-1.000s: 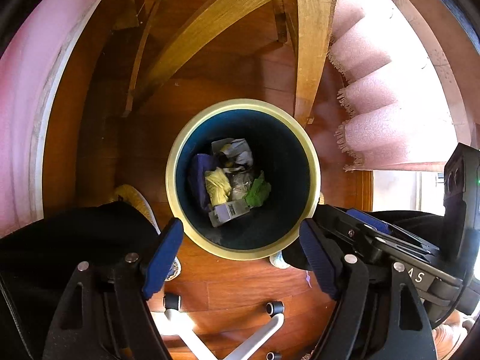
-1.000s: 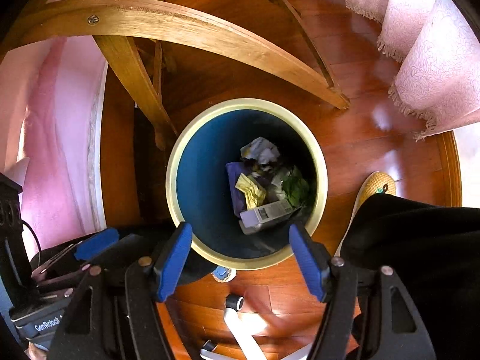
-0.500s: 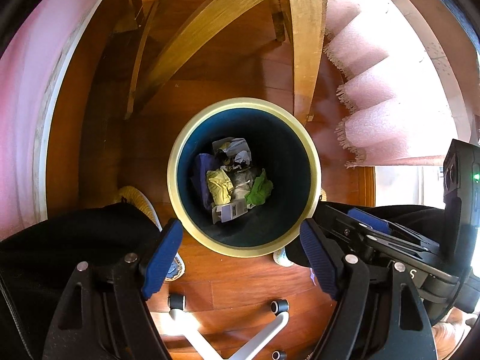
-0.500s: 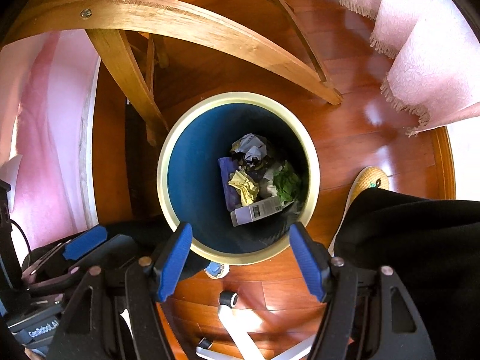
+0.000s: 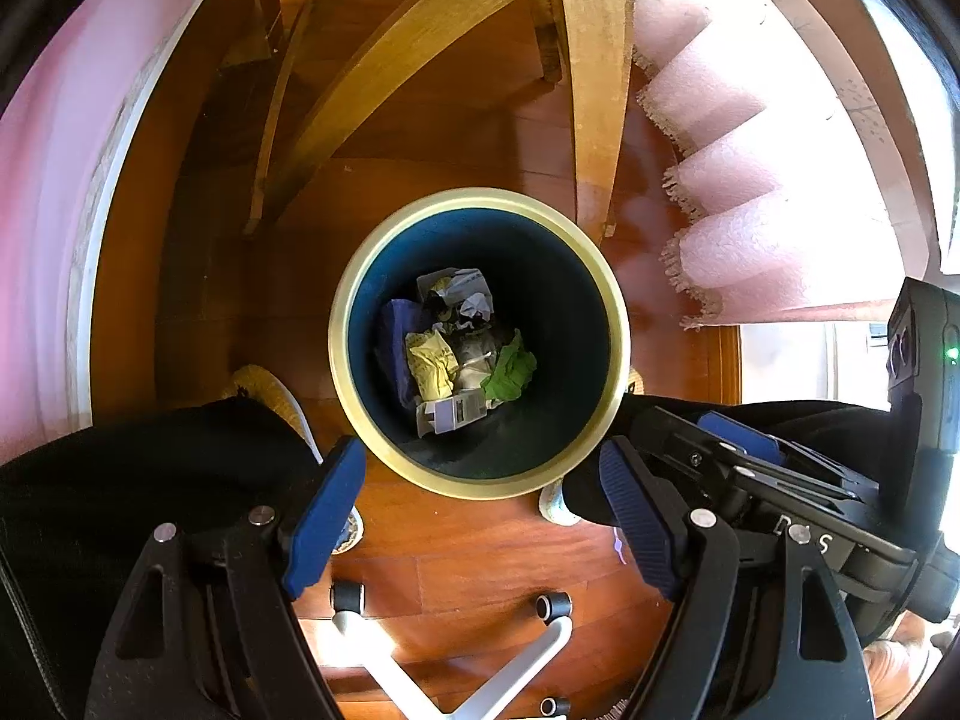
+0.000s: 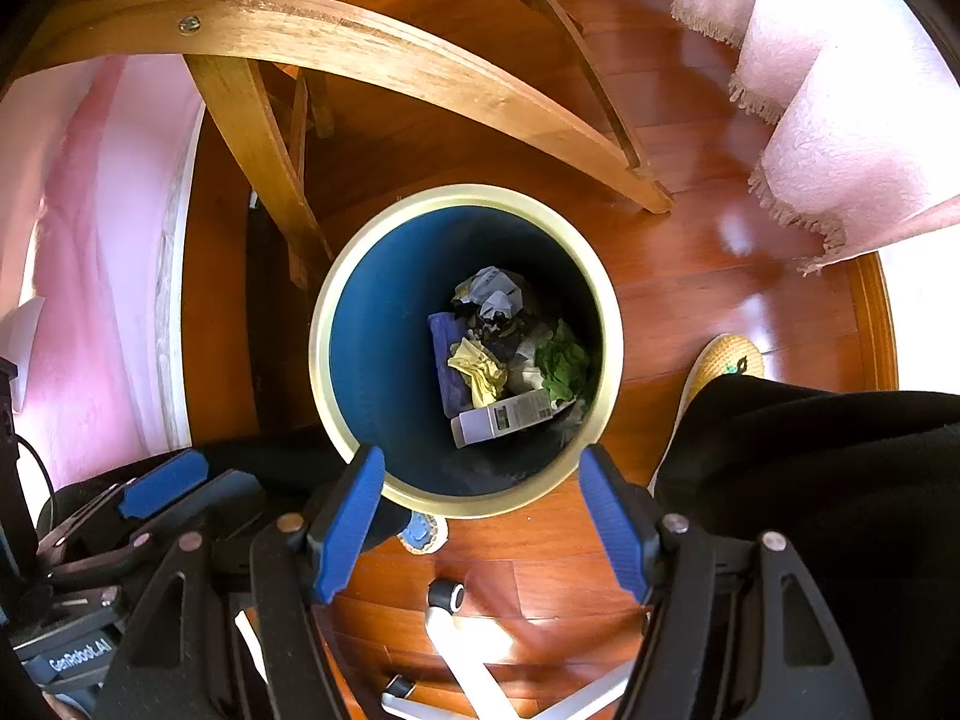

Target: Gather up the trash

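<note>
Heaped at the bottom of the blue bin [image 5: 480, 339] on the wooden floor [image 6: 690, 300]: crumpled trash [image 6: 510, 348], its lower layers hidden and the print on a white carton [image 6: 501, 417] too small to read. Above the bin's near rim, left gripper [image 5: 480, 519] and right gripper [image 6: 480, 525] both spread wide, empty, touching nothing. Beside the bin, "GenRobot.AI" legible on the left gripper's body.
</note>
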